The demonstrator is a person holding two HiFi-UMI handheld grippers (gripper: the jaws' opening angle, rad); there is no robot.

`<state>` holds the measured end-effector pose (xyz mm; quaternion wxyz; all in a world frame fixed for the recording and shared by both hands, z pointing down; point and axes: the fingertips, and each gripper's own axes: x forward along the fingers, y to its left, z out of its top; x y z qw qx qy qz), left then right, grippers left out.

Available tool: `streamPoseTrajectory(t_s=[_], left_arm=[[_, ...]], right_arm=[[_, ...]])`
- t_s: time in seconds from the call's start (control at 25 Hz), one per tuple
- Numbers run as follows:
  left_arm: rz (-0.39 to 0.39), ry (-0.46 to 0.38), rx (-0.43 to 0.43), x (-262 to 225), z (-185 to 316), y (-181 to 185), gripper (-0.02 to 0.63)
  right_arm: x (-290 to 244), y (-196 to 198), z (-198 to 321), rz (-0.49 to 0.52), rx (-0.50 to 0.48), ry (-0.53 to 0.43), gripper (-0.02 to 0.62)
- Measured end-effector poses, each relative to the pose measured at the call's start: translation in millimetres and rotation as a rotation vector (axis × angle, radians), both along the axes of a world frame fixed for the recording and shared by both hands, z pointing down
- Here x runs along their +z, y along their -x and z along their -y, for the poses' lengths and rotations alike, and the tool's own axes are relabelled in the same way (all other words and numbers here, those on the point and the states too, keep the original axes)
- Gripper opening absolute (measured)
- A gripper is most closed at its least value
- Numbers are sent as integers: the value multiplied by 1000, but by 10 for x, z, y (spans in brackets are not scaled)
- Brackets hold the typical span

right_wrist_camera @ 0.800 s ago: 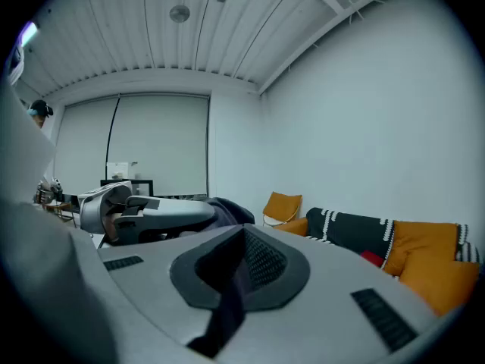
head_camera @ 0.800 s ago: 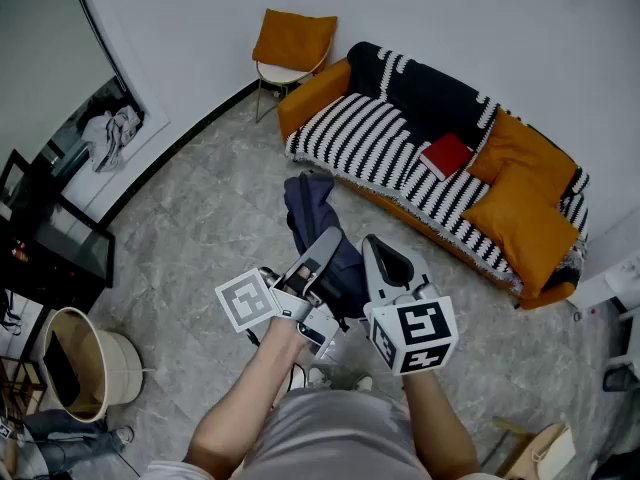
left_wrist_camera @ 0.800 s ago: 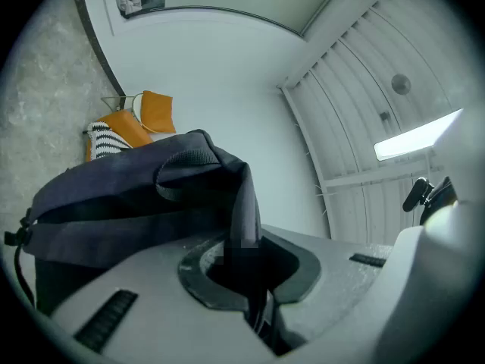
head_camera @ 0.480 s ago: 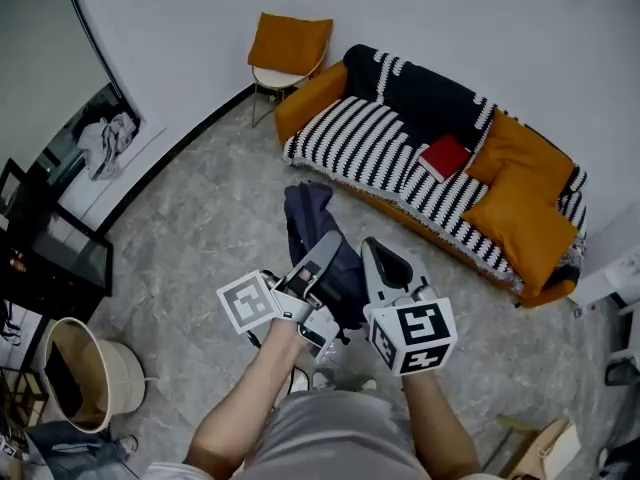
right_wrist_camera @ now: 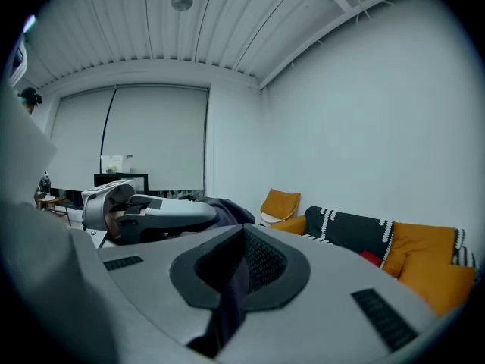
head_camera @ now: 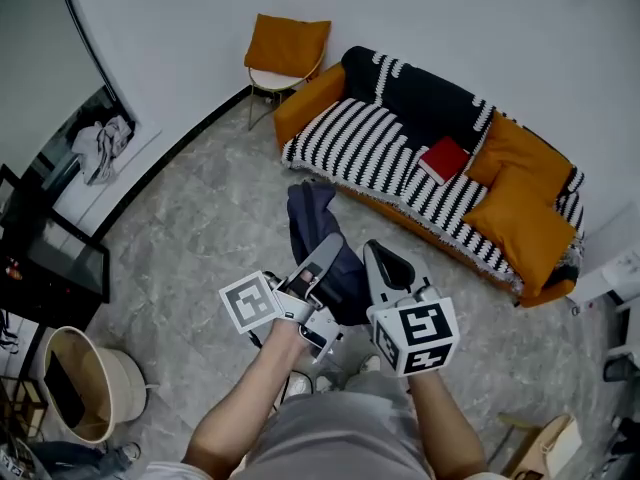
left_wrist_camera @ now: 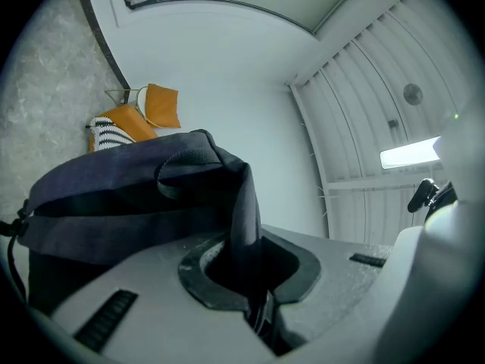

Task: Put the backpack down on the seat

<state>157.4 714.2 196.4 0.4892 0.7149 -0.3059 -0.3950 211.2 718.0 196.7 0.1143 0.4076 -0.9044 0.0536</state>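
Two thin strap pinches are all that carry the backpack: the left hand-held gripper is clamped on one dark strap, the right hand-held gripper on another. It hangs over the stone floor, short of the striped sofa. Webbing could slide through either pinch and drop it early; a low swing could catch the seat's front edge, or land it on the small red cushion.
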Motion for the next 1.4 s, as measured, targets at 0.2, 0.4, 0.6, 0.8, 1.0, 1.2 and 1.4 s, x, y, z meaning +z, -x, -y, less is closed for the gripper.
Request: streamPoseTrajectory(t_s=[0.2, 0.4, 0.6, 0.8, 1.0, 1.2, 1.4], left_arm=[[9, -8, -2, -8, 162, 29, 25], [9, 3, -8, 45, 459, 19, 25], [15, 23, -27, 121, 872, -57, 25], [9, 41, -50, 169, 1342, -162, 25], [15, 53, -81, 202, 2061, -318, 25], [30, 46, -89, 236, 2275, -384, 25], [30, 52, -109, 252, 2655, -467, 25]], right_arm=[[19, 17, 156, 0, -3, -2, 2], [56, 24, 462, 13, -20, -5, 2], [122, -30, 926, 29, -51, 9, 2], [159, -110, 1408, 37, -84, 22, 2], [198, -284, 2149, 39, -111, 43, 2], [233, -353, 2354, 49, -115, 47, 2], [218, -488, 2714, 59, -122, 40, 2]])
